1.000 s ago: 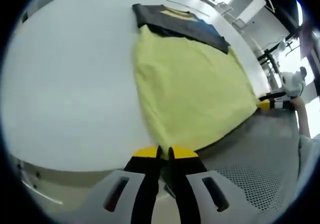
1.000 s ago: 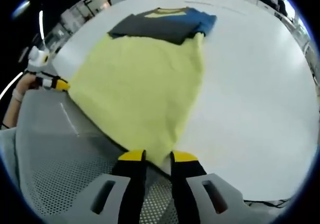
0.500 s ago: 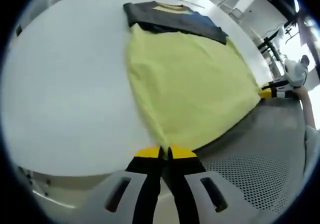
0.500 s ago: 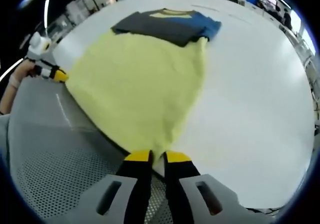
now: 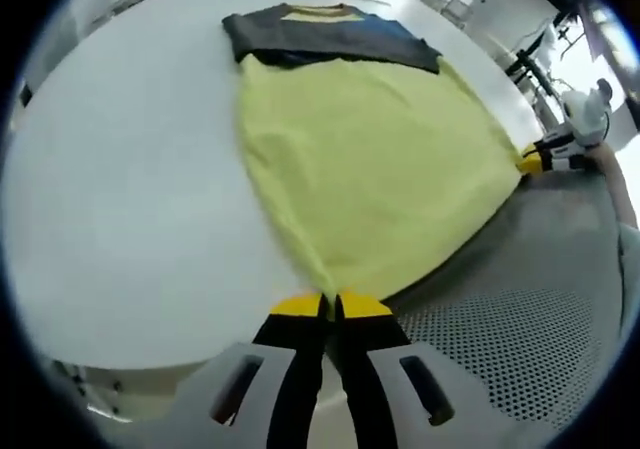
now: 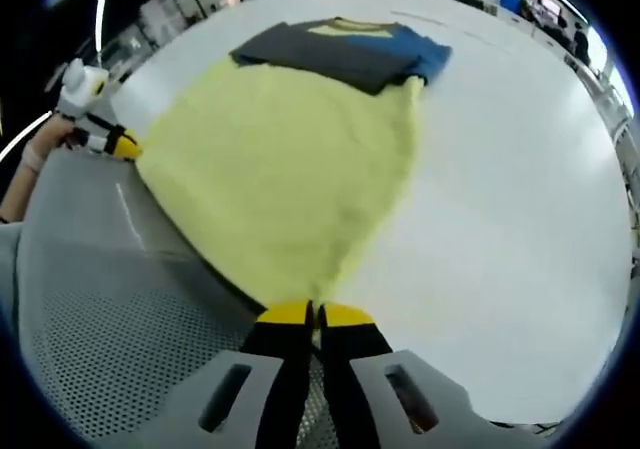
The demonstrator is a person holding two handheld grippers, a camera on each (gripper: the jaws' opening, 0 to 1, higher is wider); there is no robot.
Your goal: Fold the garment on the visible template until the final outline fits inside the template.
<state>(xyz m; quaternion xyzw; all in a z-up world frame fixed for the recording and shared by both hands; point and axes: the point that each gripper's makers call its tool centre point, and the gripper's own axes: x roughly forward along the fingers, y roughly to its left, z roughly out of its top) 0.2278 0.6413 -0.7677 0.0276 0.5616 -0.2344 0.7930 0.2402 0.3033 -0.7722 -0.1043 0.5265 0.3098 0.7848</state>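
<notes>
A yellow garment (image 5: 375, 164) lies spread on the white table (image 5: 120, 189), with a dark grey and blue band (image 5: 330, 37) at its far end. My left gripper (image 5: 330, 306) is shut on the garment's near left corner. In the right gripper view the same yellow garment (image 6: 285, 169) runs away from me to the dark band (image 6: 340, 51). My right gripper (image 6: 314, 315) is shut on the near right corner. The other gripper shows at each view's edge: the right one (image 5: 545, 156) and the left one (image 6: 105, 141), each at a garment corner.
A person's grey perforated-fabric clothing (image 5: 510, 339) lies under the near hem, also seen as grey fabric (image 6: 100, 309). A hand (image 6: 40, 164) holds the left gripper. Bare white table surface (image 6: 510, 209) stretches to the garment's right side.
My right gripper's jaws have closed from apart onto the garment's corner. Both cameras shifted a little; the garment's near hem is drawn slightly tauter between the two grippers.
</notes>
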